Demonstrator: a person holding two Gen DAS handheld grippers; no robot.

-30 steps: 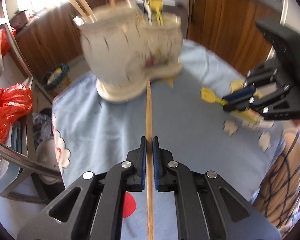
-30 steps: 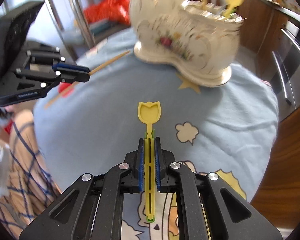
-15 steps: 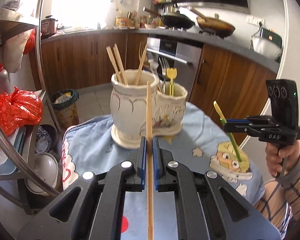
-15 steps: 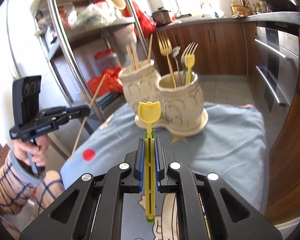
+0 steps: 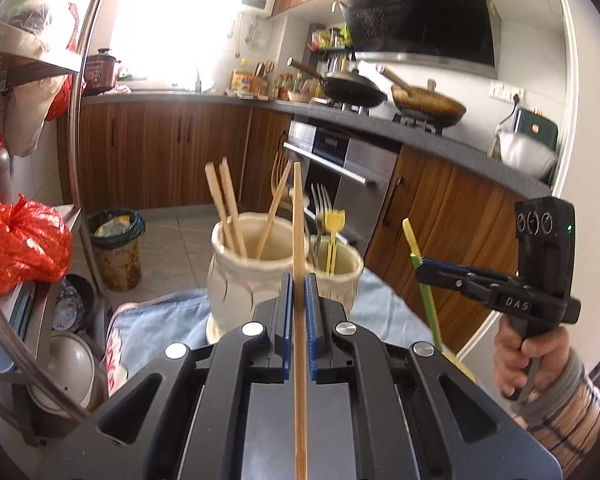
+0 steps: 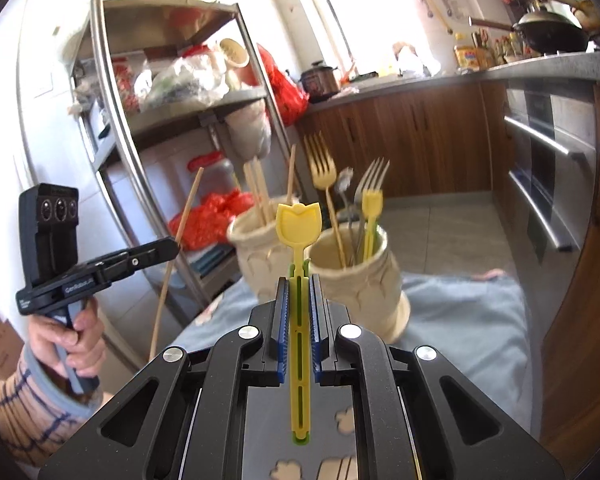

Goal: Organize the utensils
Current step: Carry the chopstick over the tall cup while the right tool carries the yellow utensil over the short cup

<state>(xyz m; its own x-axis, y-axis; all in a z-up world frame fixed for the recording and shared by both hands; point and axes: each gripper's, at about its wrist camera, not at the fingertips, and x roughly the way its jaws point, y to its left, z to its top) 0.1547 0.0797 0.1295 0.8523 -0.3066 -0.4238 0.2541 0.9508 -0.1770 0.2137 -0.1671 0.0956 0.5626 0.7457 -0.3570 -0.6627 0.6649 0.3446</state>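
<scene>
Holding a long bamboo chopstick (image 5: 299, 248), the left gripper (image 5: 299, 292) is clamped narrow on its shaft, raised short of the cream ceramic twin-pot utensil holder (image 5: 256, 276) on the blue cloth. The right gripper (image 6: 299, 300) is closed on a yellow tulip-shaped plastic pick (image 6: 299, 228), also short of the holder. Risks:

- The chopstick may pivot in the jaws, as it is gripped at one point only.
- Either tip may strike the holder's rim or the standing forks (image 6: 364, 184).
- Both grippers may collide if they approach the holder together.

left gripper (image 5: 298, 292): black frame, blue pads, silver screws | right gripper (image 6: 298, 292): same, "DAS" on side | hands: bare skin | sleeves: tan plaid, blue lines, grey cuffs
</scene>
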